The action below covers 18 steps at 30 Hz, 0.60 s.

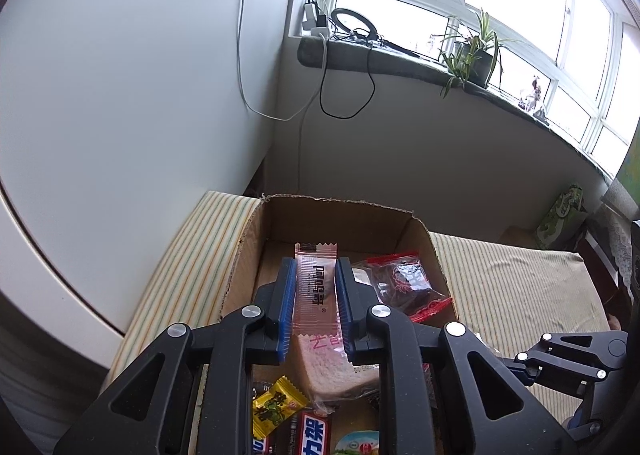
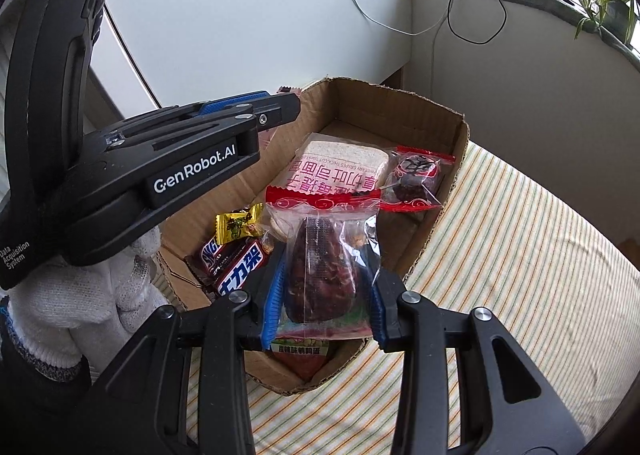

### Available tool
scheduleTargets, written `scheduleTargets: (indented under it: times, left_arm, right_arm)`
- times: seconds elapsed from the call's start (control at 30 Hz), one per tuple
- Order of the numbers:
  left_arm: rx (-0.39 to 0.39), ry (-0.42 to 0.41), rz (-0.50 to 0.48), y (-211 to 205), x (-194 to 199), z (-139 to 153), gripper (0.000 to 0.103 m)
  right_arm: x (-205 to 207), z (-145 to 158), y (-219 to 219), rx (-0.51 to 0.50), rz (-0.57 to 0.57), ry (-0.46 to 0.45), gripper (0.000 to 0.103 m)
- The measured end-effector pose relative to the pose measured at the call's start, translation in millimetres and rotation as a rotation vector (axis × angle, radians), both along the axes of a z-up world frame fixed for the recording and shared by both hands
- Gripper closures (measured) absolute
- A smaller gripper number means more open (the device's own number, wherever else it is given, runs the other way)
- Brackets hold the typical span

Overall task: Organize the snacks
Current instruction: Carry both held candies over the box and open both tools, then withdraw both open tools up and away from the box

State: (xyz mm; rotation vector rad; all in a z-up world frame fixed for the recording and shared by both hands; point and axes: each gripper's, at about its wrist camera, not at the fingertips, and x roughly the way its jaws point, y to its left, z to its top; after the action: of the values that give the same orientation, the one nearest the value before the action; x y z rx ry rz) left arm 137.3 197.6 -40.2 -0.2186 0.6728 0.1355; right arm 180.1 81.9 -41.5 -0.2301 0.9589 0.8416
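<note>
A cardboard box (image 1: 280,215) (image 2: 400,103) sits on a striped cloth and holds snacks. My left gripper (image 1: 316,287) is shut on a slim pink wrapped snack (image 1: 316,275), held over the box. My right gripper (image 2: 322,287) is shut on a clear red-topped packet of dark dried fruit (image 2: 320,267), over the box's near end. In the box lie a wrapped bread slice (image 2: 340,167) (image 1: 340,367), a second red-edged fruit packet (image 2: 416,179) (image 1: 404,283), a yellow candy (image 2: 236,227) (image 1: 276,407) and a Snickers bar (image 2: 236,267) (image 1: 316,435).
The striped cloth (image 2: 520,275) covers the surface around the box. A white wall and cabinet (image 1: 120,95) stand to the left. A windowsill (image 1: 400,59) with cables and a plant runs behind. A gloved hand (image 2: 80,295) holds the left gripper's body.
</note>
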Motion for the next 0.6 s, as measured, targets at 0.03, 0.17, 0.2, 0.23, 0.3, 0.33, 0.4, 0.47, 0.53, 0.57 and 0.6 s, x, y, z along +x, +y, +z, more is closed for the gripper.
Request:
scheduleTargets:
  times: [0.03,0.17,0.2,0.23,0.3,0.33,0.4,0.47,0.53,0.57,0.6]
  left_arm:
    - [0.000,0.000,0.001,0,0,0,0.085]
    - [0.000,0.003,0.006,0,0,0,0.071]
    - [0.001,0.000,0.010,0,0,0,0.067]
    - [-0.001,-0.002,0.014,1,-1,0,0.062]
    - [-0.005,-0.006,0.019,1,-1,1,0.052]
    - [-0.005,-0.009,0.022,1,-1,1,0.046]
    - [-0.006,-0.009,0.021,1,-1,2,0.041]
    - [-0.003,-0.004,0.023,1,-1,2,0.039]
    - [0.000,-0.006,0.024,0,-2,3,0.039]
    - [0.000,-0.008,0.024,0,-3,4,0.039]
    - [0.000,-0.009,0.024,-1,-4,5,0.039]
  right_arm:
    - [-1,1,0,-0.002,-0.001,-0.005,0.063]
    - [-5,4,-2,-0.001,0.001,-0.025,0.047]
    - [-6,5,-2,-0.001,0.001,-0.031,0.041]
    - [-7,6,-3,-0.001,0.001,-0.036,0.037]
    - [-9,7,-3,0.002,0.006,-0.044,0.033]
    - [-10,8,-3,0.000,0.007,-0.047,0.033]
    - [-11,8,-2,-0.004,0.006,-0.051,0.033]
    - [-11,7,-3,-0.007,0.003,-0.051,0.033]
    - [-11,8,-4,-0.004,0.000,-0.050,0.033]
    - [-12,8,-4,-0.003,-0.003,-0.052,0.033]
    - [-13,9,-5,-0.001,-0.005,-0.054,0.033]
